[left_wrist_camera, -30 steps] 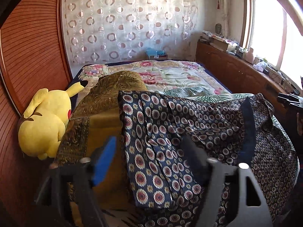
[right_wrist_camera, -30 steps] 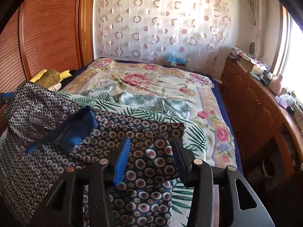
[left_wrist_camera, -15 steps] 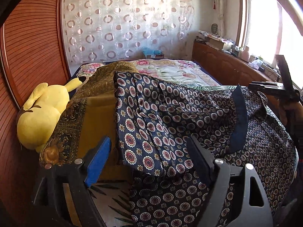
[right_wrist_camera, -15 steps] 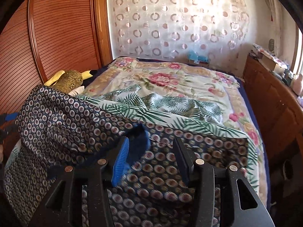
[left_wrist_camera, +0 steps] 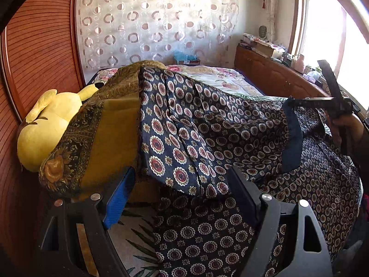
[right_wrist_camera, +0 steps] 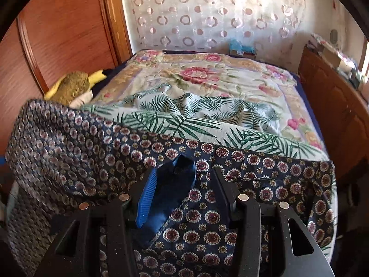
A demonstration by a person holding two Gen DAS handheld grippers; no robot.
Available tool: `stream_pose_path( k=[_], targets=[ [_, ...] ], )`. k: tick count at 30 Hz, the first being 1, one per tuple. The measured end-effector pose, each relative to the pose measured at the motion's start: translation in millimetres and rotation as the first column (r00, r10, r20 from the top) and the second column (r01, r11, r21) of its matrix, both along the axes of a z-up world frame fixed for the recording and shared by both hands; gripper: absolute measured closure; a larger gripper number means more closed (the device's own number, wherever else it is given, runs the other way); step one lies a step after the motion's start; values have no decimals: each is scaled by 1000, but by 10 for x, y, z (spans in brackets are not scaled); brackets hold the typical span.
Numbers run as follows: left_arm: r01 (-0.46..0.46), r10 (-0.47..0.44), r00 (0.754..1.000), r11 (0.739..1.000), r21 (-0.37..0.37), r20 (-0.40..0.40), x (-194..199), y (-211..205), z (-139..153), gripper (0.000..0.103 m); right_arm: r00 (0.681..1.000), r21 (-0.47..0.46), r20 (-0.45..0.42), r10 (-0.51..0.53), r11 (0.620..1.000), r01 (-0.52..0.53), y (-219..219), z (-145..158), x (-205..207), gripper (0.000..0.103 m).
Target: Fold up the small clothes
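At the far left a yellow plush toy [left_wrist_camera: 49, 124] lay against the wooden wardrobe [left_wrist_camera: 39, 53], partly covered by a mustard paisley cloth [left_wrist_camera: 103, 133] draped beside it. Next came the left gripper [left_wrist_camera: 180, 196], its jaws standing wide apart with nothing pinched; the folded edge of the navy patterned garment [left_wrist_camera: 207, 138] hung just beyond and between its fingers without touching the pads. That garment, dotted with red and white medallions, spread across the near end of the bed [right_wrist_camera: 219, 87], lying over a palm-leaf sheet [right_wrist_camera: 196, 120] and a floral quilt [right_wrist_camera: 203, 73]. Further right, a plain blue band [right_wrist_camera: 177, 184] of the garment, seemingly its lining or hem, rose between the jaws of the right gripper [right_wrist_camera: 184, 194], which stood about half apart; the band lay against the blue left pad, but whether the pads pressed on it I could not tell. At the right edge of the left view, a hand [left_wrist_camera: 346, 127] held that gripper near the wooden cabinet [left_wrist_camera: 276, 78] under the window
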State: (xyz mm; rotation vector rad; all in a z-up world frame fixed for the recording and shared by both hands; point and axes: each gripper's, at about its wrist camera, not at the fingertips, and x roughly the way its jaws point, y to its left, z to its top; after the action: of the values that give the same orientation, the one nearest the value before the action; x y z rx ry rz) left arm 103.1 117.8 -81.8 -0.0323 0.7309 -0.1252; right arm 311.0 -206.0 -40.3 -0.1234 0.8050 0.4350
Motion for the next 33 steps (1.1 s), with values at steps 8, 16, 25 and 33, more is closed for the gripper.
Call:
stream_pose_path(
  k=[8, 16, 25, 33],
  targets=[
    [-8, 8, 1000, 1000, -3, -3, -4, -2, -47, 21, 999, 56, -39, -15, 998, 17, -32, -5, 168, 71],
    [-45, 45, 999, 999, -17, 4, -59, 121, -65, 21, 996, 36, 62, 62, 997, -64, -60, 14, -250, 102],
    [-32, 33, 999, 999, -33, 18, -18, 91, -12, 48, 985, 118, 149, 84, 988, -102, -510, -32, -1238, 102],
    [-45, 45, 999, 999, -14, 5, 43, 74, -46, 73, 991, 88, 110, 75, 992, -85, -659, -347, -1607, 94]
  ],
)
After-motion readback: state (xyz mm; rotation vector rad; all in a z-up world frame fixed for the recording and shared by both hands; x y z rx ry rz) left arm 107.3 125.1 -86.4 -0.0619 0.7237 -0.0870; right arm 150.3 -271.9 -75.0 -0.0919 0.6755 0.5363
